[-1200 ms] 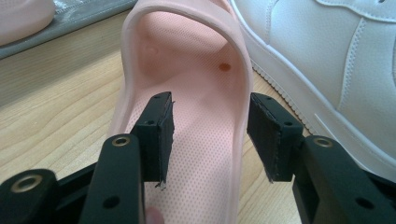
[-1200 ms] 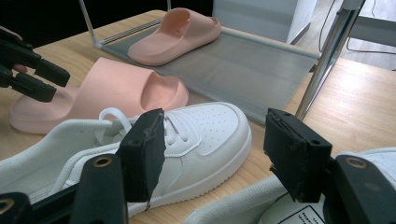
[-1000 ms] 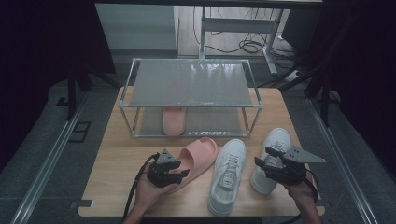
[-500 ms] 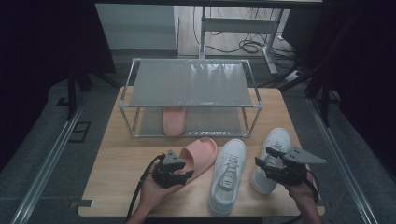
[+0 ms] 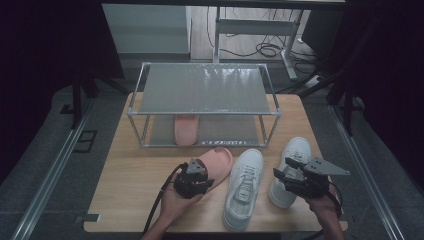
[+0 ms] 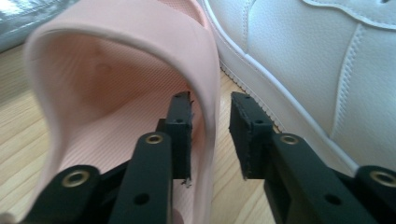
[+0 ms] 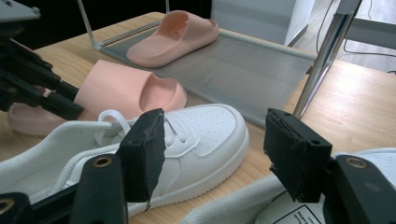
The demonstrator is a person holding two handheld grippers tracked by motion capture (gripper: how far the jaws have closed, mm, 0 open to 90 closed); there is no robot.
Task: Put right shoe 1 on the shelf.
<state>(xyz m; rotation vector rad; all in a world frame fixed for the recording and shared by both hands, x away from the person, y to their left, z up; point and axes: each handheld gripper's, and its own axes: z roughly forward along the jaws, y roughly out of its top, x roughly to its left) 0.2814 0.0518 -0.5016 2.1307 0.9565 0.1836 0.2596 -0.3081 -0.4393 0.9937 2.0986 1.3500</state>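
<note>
On the near part of the wooden surface point(image 5: 125, 200), a pink slipper point(image 5: 216, 161) lay with its toe pointing to the far side, just beside a white sneaker point(image 5: 243, 187). The left hand-held gripper point(image 5: 196, 176) was at the slipper's near end. Its jaws had just been closing, and the right edge of the slipper's strap point(image 6: 205, 60) sat between them. One jaw was inside the slipper and one was outside. A small gap still showed at the outside jaw, so the grip did not look tight yet.

The right hand-held gripper point(image 5: 291, 176) hung over the second white sneaker point(image 5: 292, 160) on the right. Its jaws were wide and held nothing.

Some things could go wrong from here. The strap looked soft and bendy, so it could fold or slide out if the jaws pinched only its thin edge. Then the slipper might drop when it was lifted. The outside jaw was also very close to the first white sneaker, so it could bump that shoe and push it away.

The slipper was pale pink, smooth and thick, with tiny lines on the inside where a foot goes. It had one wide strap over the top and an open toe. Its twin, another pink slipper point(image 5: 186, 129), already sat on the low shelf of the metal rack point(image 5: 205, 87) at the far side.
</note>
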